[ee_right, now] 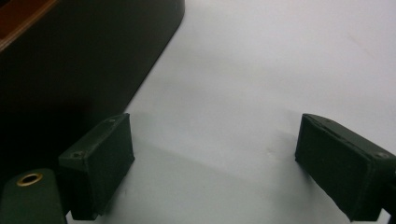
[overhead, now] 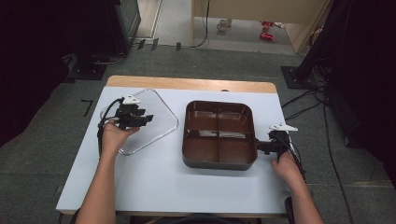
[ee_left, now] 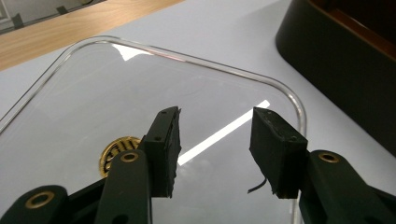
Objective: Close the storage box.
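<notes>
A clear plastic lid (overhead: 154, 133) with rounded corners lies flat on the left half of the white table (overhead: 163, 182). My left gripper (overhead: 147, 119) hovers low over the lid (ee_left: 93, 93); its jaws stand narrowly apart with nothing between them (ee_left: 215, 128). A dark brown tray (overhead: 219, 164) with several empty compartments sits right of centre. My right gripper (overhead: 259, 147) rests at the tray's right side, near its front corner. Its jaws are wide apart over bare table (ee_right: 215, 140), and the tray's dark wall (ee_right: 70, 60) is just beside one jaw.
The tray's outer wall (ee_left: 336, 60) rises a short way beyond the lid's corner. The table's far edge is a bare wooden strip (overhead: 187, 84). Cables (overhead: 308, 100) and black stands crowd the floor to the right, and dark equipment stands at the left.
</notes>
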Demonstrator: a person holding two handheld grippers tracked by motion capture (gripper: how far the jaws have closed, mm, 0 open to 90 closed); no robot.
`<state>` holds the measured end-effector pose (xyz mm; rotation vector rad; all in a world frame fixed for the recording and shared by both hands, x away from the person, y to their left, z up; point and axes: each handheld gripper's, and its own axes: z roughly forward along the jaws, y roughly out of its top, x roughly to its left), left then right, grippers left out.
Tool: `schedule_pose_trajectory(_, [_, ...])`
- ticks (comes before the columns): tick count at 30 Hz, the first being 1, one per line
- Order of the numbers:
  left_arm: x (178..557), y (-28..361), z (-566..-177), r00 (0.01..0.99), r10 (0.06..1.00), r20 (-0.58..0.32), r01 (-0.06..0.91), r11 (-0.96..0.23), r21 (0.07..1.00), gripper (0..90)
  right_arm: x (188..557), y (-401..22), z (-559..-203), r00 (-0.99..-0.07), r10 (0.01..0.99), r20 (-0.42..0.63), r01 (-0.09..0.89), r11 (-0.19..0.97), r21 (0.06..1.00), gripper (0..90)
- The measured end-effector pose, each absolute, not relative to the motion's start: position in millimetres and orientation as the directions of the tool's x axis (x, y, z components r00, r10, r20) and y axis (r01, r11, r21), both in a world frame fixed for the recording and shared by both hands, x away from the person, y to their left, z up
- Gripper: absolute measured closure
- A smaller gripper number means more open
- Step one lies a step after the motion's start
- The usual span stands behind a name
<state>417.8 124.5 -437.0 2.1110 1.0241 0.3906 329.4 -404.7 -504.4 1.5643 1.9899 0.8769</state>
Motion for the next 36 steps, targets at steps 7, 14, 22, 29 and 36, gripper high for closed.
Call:
schedule_pose_trajectory(7, [427.5,143.0,-439.6,0.598,0.799,-0.058,0.561,-0.366,0.743,53.5,329.4,-404.6,-504.4,-0.249,0.968,0.031,0.675,0.15,0.722,10.8])
schedule_pose_trajectory(14, [437.9,157.4,-451.0,0.552,0.827,-0.103,0.6,-0.308,0.738,50.9,329.4,-404.6,-504.4,-0.249,0.968,0.031,0.675,0.15,0.722,10.7])
schedule_pose_trajectory(22, [443.1,158.8,-469.7,0.533,0.837,-0.125,0.64,-0.301,0.707,50.0,329.4,-404.5,-504.4,-0.248,0.968,0.031,0.675,0.15,0.722,10.7])
schedule_pose_trajectory(29, [442.6,158.0,-477.8,0.536,0.838,-0.104,0.632,-0.316,0.708,57.9,329.4,-404.6,-504.4,-0.248,0.968,0.031,0.675,0.15,0.722,10.8])
schedule_pose_trajectory(36, [442.4,158.1,-477.5,0.535,0.838,-0.107,0.631,-0.312,0.71,58.8,329.4,-404.6,-504.4,-0.248,0.968,0.031,0.675,0.15,0.722,10.8])
